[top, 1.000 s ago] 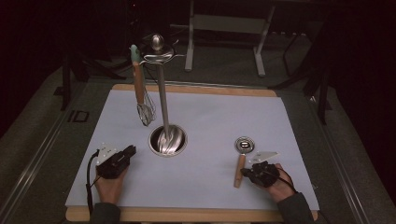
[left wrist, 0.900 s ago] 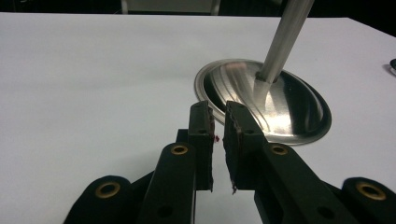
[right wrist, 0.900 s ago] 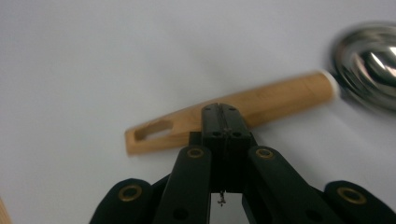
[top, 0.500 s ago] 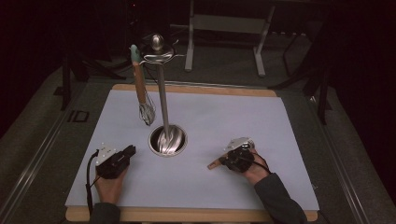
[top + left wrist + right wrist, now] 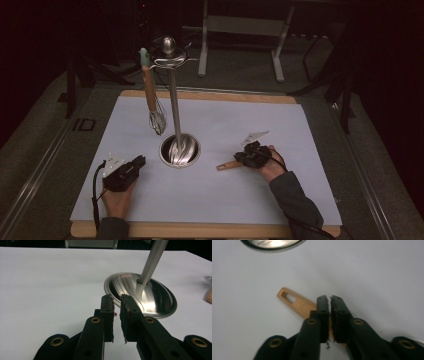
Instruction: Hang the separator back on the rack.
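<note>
High view: right gripper [image 5: 249, 157] at lower right of centre, its jaws closed on the wooden handle [image 5: 227, 165] of a utensil lying on the table [image 5: 310, 150]. In the right gripper view the handle [image 5: 295, 302] runs from under the nearly meeting jaws toward the upper left, ending in a slotted hanging hole; the working end is hidden beneath the gripper (probably a small metal head, not confirmable). The left gripper [image 5: 116, 315], jaws narrow with a slim gap and nothing between them, rests at lower left, facing the utensil stand's steel base [image 5: 150, 295]. A whisk [image 5: 152, 107] hangs from the stand's top.

Handling: the handle looks stiff, light and smooth; a mid-handle grip leaves the slotted tip free for hooking.
</note>
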### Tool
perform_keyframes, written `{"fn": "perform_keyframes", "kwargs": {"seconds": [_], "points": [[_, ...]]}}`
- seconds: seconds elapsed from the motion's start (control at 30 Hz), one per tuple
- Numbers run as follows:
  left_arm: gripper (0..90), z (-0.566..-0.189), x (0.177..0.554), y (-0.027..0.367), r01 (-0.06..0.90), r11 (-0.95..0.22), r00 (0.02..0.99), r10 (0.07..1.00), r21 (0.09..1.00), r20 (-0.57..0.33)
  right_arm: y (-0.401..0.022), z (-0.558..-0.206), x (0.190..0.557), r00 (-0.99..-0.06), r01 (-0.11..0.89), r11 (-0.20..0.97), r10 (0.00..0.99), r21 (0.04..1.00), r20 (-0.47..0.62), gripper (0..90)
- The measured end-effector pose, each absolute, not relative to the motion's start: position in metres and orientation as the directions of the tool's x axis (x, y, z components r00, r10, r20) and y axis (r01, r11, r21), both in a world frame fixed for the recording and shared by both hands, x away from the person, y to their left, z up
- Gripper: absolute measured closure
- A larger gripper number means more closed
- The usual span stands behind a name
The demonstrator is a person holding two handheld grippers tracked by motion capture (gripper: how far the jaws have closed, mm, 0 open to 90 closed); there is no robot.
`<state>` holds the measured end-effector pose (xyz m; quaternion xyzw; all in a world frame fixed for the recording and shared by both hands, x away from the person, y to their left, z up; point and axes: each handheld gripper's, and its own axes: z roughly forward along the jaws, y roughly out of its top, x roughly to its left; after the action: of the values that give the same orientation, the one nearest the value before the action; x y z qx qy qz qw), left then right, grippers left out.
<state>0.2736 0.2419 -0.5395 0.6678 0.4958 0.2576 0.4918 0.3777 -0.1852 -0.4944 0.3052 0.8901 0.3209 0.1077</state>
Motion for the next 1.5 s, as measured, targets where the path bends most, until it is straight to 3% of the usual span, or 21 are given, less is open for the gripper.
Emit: {"fn": "perform_keyframes", "kwargs": {"seconds": [0.2,0.4,0.9,1.4,1.5], "points": [[80.6,-0.539,0.274,0.242,0.409,-0.027,0.375,0.916,0.912,-0.142,-0.196,-0.491,0.392,-0.801,0.475,0.602,0.597,0.642,0.033,61.5],[80.3,-0.539,0.274,0.242,0.41,-0.025,0.375,0.916,0.912,-0.143,-0.203,-0.492,0.402,-0.825,0.488,0.615,0.557,0.619,0.098,51.0],[80.0,-0.54,0.274,0.242,0.408,-0.017,0.372,0.916,0.913,-0.149,-0.207,-0.505,0.405,-0.866,0.458,0.705,0.492,0.541,0.091,44.1],[80.0,-0.54,0.273,0.242,0.407,-0.012,0.371,0.916,0.913,-0.153,-0.198,-0.508,0.402,-0.897,0.397,0.776,0.44,0.49,0.028,41.8],[79.9,-0.54,0.273,0.242,0.407,-0.013,0.371,0.916,0.913,-0.152,-0.197,-0.508,0.402,-0.896,0.406,0.781,0.441,0.475,0.041,44.6]]}}
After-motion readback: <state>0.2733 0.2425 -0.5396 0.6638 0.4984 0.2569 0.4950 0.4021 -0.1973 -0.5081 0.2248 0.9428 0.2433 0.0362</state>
